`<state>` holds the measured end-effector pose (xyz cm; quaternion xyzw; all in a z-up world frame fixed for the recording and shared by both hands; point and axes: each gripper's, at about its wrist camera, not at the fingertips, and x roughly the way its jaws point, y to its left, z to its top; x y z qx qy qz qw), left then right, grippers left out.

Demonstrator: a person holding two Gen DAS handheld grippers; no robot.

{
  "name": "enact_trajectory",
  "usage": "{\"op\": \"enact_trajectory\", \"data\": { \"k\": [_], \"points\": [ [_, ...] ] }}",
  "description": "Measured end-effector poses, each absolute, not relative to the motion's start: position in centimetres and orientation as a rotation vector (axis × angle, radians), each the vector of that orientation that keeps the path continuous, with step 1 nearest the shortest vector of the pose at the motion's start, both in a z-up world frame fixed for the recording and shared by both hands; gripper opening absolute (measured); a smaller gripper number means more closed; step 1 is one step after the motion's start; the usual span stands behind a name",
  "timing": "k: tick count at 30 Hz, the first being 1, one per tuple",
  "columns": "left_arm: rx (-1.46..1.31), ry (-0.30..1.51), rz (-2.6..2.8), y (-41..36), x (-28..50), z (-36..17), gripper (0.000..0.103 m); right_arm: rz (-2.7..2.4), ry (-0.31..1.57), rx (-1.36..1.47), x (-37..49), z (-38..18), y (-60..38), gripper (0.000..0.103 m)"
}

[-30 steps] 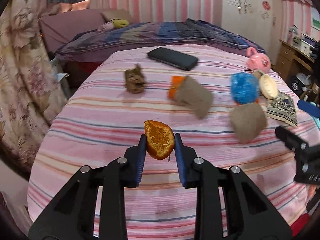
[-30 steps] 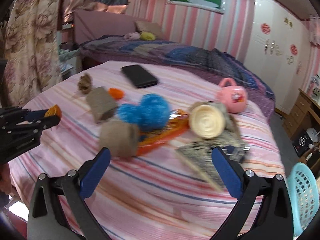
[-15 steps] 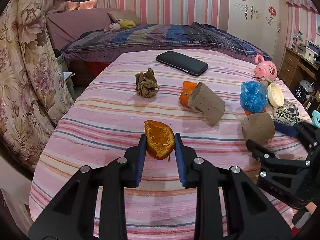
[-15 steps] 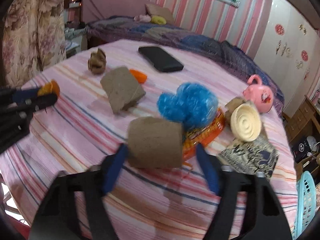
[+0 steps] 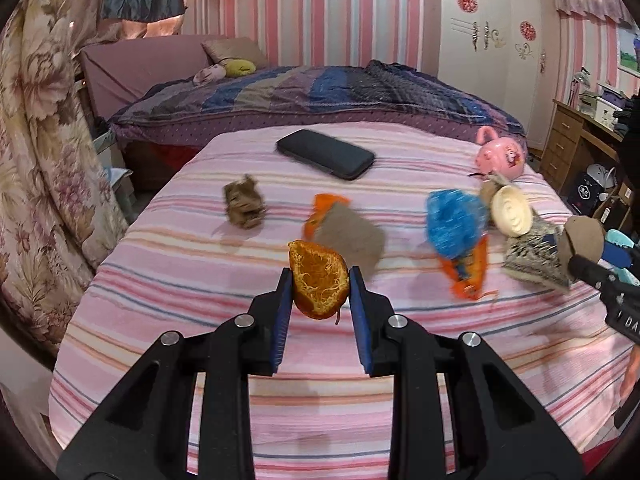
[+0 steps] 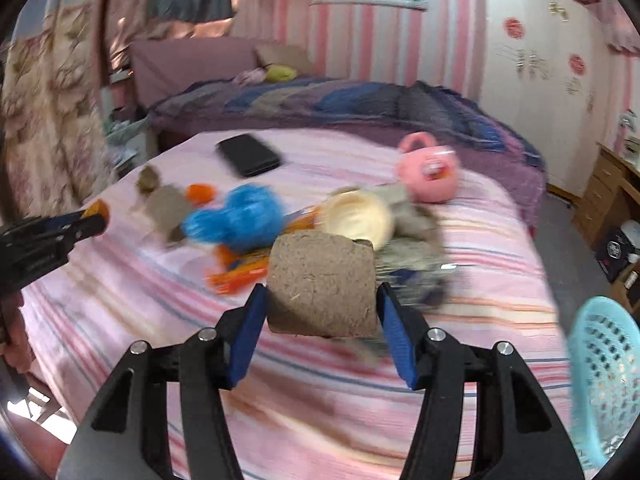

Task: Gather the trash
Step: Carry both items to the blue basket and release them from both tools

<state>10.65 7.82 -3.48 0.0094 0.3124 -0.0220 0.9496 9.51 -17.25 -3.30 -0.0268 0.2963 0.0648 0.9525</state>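
My left gripper (image 5: 319, 280) is shut on an orange peel (image 5: 318, 283) and holds it above the pink striped table (image 5: 180, 280). My right gripper (image 6: 322, 294) is shut on a brown paper cup (image 6: 322, 286), lifted off the table; it also shows at the right edge of the left wrist view (image 5: 582, 240). On the table lie a second brown cup (image 5: 350, 240) beside an orange scrap (image 5: 326, 208), a crumpled brown wad (image 5: 244, 206), a blue plastic bag (image 5: 454, 222), an orange wrapper (image 5: 468, 274) and a cream lid (image 5: 510, 210).
A black phone (image 5: 326, 153) and a pink pig toy (image 5: 500, 158) sit at the table's far side. A patterned packet (image 5: 534, 258) lies at the right. A light blue basket (image 6: 604, 376) stands on the floor to the right. A bed stands behind, a floral curtain on the left.
My right gripper closed on the near brown cup and lifted it from the table. My left gripper kept its hold on the peel and rose a little.
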Motion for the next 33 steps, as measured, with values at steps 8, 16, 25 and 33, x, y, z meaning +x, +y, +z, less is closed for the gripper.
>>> {"op": "enact_trajectory", "data": {
  "k": [8,16,25,33],
  "points": [
    [0.012,0.575,-0.087,1.6,10.7,-1.6,0.027,0.024,0.568,0.0,8.6,-2.2,-25.0,0.056],
    [0.082,0.542,-0.147,-4.8,9.8,-1.5,0.027,-0.101,0.576,0.004,6.6,-2.7,-32.8,0.056],
    [0.107,0.515,-0.226,-12.3,9.5,-0.3,0.027,-0.264,0.598,0.044,4.0,-3.4,-42.9,0.056],
    [0.075,0.539,-0.387,-22.5,10.4,-1.2,0.027,-0.352,0.637,0.045,2.5,-4.7,-48.5,0.056]
  ]
}}
